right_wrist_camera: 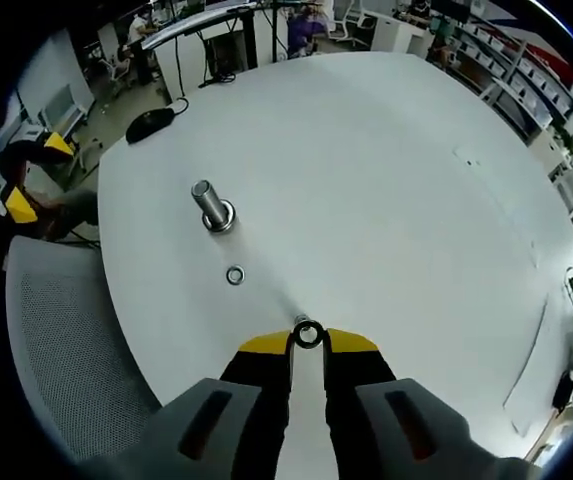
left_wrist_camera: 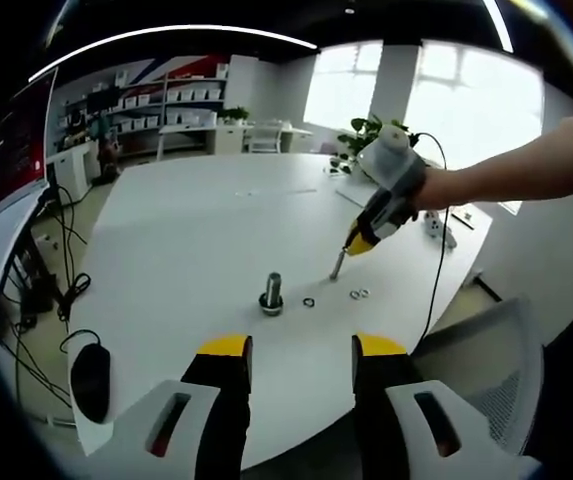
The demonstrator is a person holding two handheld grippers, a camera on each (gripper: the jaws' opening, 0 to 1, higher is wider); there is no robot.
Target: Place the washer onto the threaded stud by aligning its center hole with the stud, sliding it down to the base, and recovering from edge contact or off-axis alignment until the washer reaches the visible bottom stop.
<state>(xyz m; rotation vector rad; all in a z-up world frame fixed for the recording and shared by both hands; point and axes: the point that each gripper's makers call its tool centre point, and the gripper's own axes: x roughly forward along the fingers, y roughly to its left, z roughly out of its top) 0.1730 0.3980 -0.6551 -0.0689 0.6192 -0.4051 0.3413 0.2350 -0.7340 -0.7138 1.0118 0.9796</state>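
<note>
On the white table (left_wrist_camera: 186, 240), left to right in the left gripper view: a black mouse (left_wrist_camera: 90, 380) lies near the table's edge, its cable looping off toward the floor. Nearer the middle stands the threaded stud (left_wrist_camera: 271, 293), upright on its wider base. Just beside it, to the right, a loose washer (left_wrist_camera: 309, 302) lies flat on the table, apart from the stud. Further right a small cluster of spare washers (left_wrist_camera: 360, 294) lies on the surface. Above these the right gripper (left_wrist_camera: 338, 263) reaches in from the right, held by a person's arm, tips angled down at the table.

Left gripper (left_wrist_camera: 301, 350): jaws wide apart at the bottom of its view, nothing between them, held back from the stud near the table's edge.

Right gripper view, left to right: a grey mesh chair (right_wrist_camera: 61, 340) sits off the table's edge; the stud (right_wrist_camera: 212, 205) stands tilted in the picture by the lens, with the loose washer (right_wrist_camera: 234, 275) flat near its base. The right gripper (right_wrist_camera: 308, 340) has its jaws drawn nearly together, pinching a washer (right_wrist_camera: 308, 333) at the tips, the ring's hole visible. This held washer is well apart from the stud, not over it.
</note>
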